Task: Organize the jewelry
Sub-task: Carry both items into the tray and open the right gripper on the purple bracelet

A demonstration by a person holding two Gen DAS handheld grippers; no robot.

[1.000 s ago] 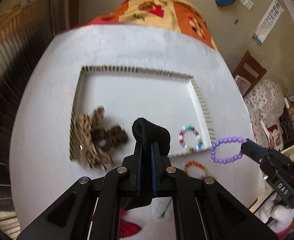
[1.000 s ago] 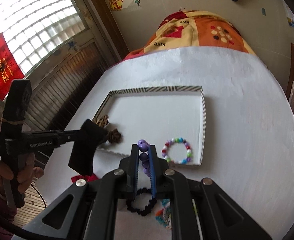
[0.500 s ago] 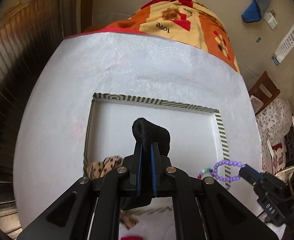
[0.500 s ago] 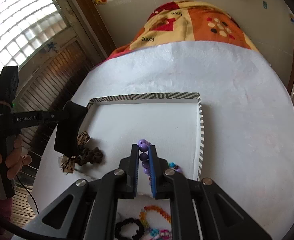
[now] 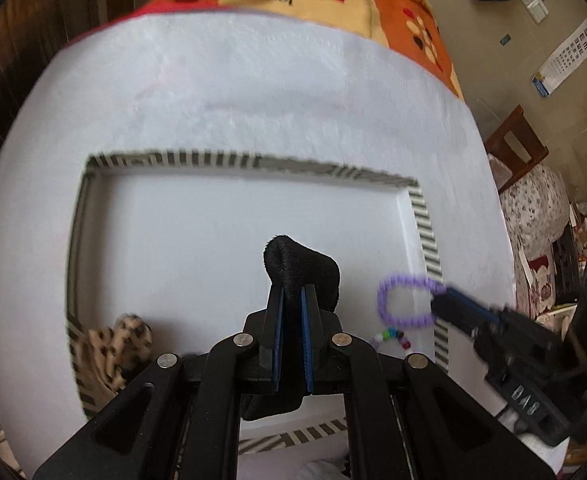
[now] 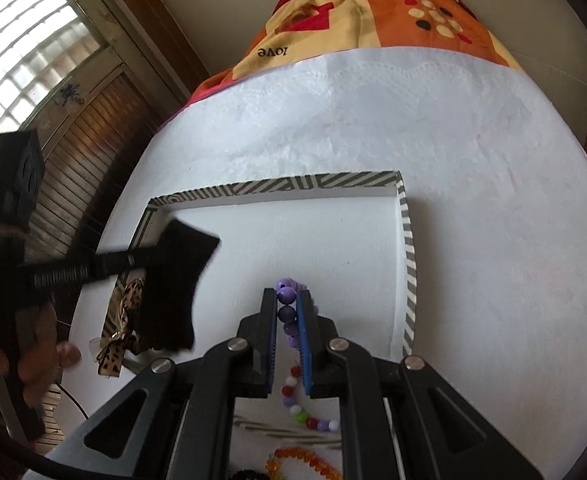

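Both claws have moved in over the tray (image 5: 425, 216); left claw (image 5: 292, 304) pinches black scrunchie (image 5: 299, 268), right claw (image 6: 286, 304) pinches purple bracelet (image 6: 285, 294).

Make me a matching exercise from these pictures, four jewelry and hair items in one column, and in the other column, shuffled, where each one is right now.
Things:
1. purple bead bracelet
2. black velvet piece
3. leopard-print bow
4. orange bead bracelet

Places:
A. lying at the tray's left edge
B. clamped in the left gripper
C. clamped in the right gripper
D. on the white tablecloth, outside the tray, nearest the right wrist camera

Pairs: 1-C, 2-B, 3-A, 4-D
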